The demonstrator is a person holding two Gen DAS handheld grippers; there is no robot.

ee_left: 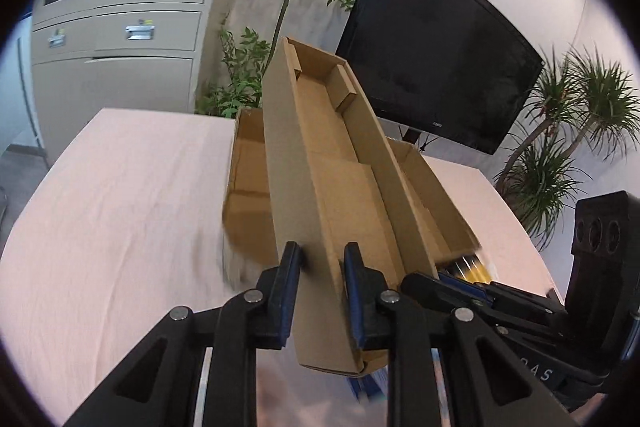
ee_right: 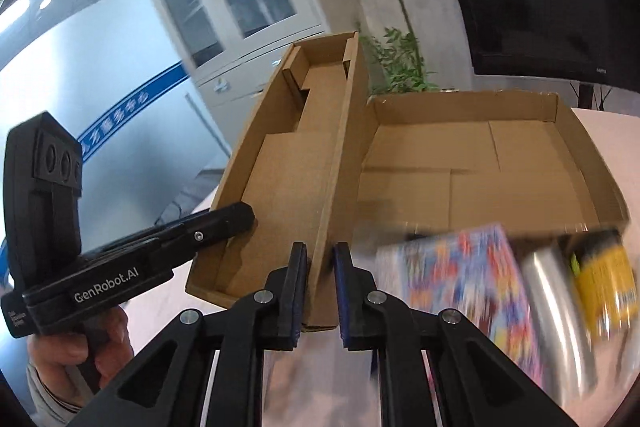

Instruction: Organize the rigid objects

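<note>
Pink table [ee_left: 120, 187] sits under it all. Both tongs are lifting the narrow brown cardboard tray [ee_left: 332, 155]: left gripper [ee_left: 322, 291] pinches one side wall, right gripper [ee_right: 320, 291] pinches the other. Next, I think, set it inside the wide brown cardboard box [ee_right: 480, 163] just beside, keeping it level

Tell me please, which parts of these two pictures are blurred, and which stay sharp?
Right wrist view: the colourful box, silver can and yellow item are smeared; the narrow cardboard tray is sharp. Left wrist view: tray crisp, larger box's near corner blurred.
</note>
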